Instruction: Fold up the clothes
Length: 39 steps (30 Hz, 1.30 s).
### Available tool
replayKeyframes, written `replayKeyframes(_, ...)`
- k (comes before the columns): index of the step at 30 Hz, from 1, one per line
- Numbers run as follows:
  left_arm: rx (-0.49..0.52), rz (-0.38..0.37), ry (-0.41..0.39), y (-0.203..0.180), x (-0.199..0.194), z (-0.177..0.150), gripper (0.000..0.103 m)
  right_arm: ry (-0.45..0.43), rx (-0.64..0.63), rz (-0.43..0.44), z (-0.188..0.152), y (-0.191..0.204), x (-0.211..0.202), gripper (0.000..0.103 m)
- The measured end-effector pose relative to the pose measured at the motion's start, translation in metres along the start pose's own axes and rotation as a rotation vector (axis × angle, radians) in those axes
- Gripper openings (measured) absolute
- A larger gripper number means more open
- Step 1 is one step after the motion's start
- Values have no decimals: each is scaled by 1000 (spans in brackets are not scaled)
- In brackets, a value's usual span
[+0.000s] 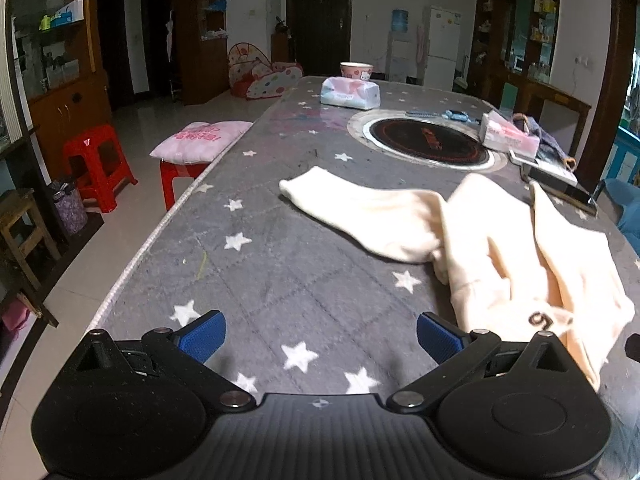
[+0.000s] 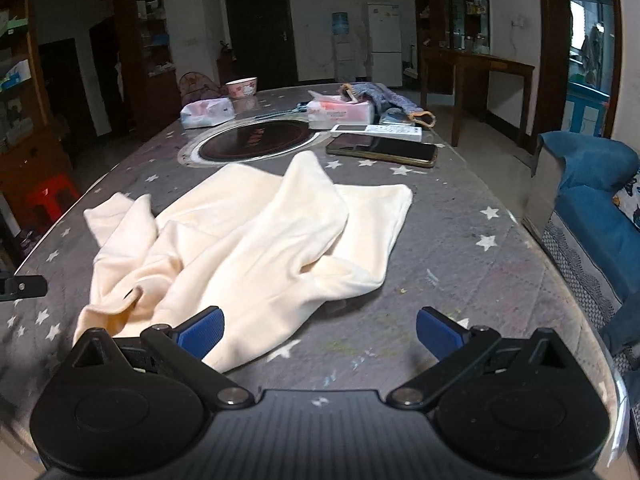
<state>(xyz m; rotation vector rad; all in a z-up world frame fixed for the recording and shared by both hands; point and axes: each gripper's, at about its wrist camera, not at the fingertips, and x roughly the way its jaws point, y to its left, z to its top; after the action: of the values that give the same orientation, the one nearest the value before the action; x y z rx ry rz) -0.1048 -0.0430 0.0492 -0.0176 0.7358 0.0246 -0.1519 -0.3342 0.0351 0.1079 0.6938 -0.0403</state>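
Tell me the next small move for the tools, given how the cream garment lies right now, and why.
Probably bring the right tool onto the near hem of the cream garment and close on it. Both tools are open and empty; the left tool is over bare tablecloth. The garment lies crumpled, with one sleeve out to the left, so it likely needs spreading flat before any fold.

garment (image 2: 248, 232): soft cream cloth, matt and fleecy, was seen crumpled
table cover (image 1: 280, 280): grey quilted cloth, matt, star-printed
left gripper (image 1: 321, 336): matt black plastic; finger pads (image 1: 204, 334) ribbed blue
hob (image 2: 256, 140): glossy black glass, ringed in metal
phone (image 2: 382, 150): glossy screen
stool (image 1: 98, 160): shiny red plastic
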Motion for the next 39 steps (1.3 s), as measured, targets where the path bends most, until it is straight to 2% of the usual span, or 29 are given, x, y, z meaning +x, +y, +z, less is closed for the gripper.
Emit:
replayKeyframes(16, 34, -4, 14, -18, -19, -12, 103, -4, -37, 20, -18, 11, -16, 103)
replayKeyframes(39, 60, -24, -18, -32, -52, -31, 103, -26, -78, 23, -35, 22, -40, 103)
